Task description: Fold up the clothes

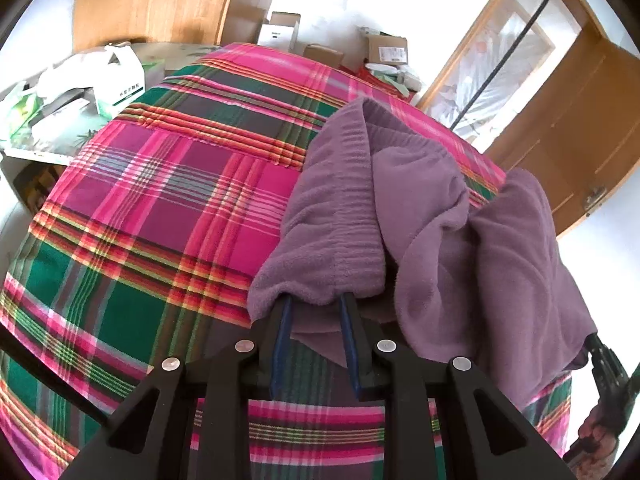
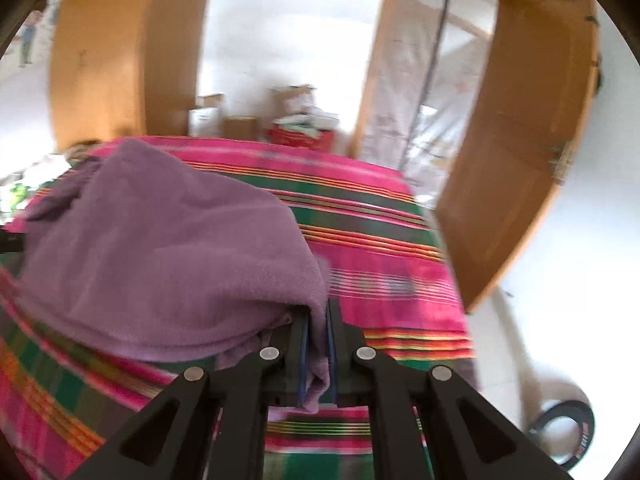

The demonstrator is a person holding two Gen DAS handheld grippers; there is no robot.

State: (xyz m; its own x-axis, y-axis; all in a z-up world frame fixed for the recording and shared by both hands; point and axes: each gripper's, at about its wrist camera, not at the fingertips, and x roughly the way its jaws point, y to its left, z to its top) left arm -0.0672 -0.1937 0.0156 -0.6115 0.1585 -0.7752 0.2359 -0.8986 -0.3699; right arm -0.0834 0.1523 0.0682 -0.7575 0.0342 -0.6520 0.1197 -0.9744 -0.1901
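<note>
A purple fleece garment (image 1: 420,208) lies bunched on the pink and green plaid bed cover (image 1: 160,200). Its ribbed edge is gathered between the fingertips of my left gripper (image 1: 316,300), which is shut on it, with a flap hanging between the fingers. In the right wrist view, blurred by motion, my right gripper (image 2: 318,312) is shut on another edge of the purple garment (image 2: 160,248), lifted off the plaid cover (image 2: 380,240). The right gripper's body (image 1: 600,356) and the hand (image 1: 596,436) holding it show at the left view's right edge, under the cloth.
Cardboard boxes (image 1: 384,50) stand past the bed's far end. A side table with white boxes (image 1: 120,84) sits at the left. An open wooden door (image 2: 516,152) is at the right. A dark ring (image 2: 560,428) lies on the pale floor beside the bed.
</note>
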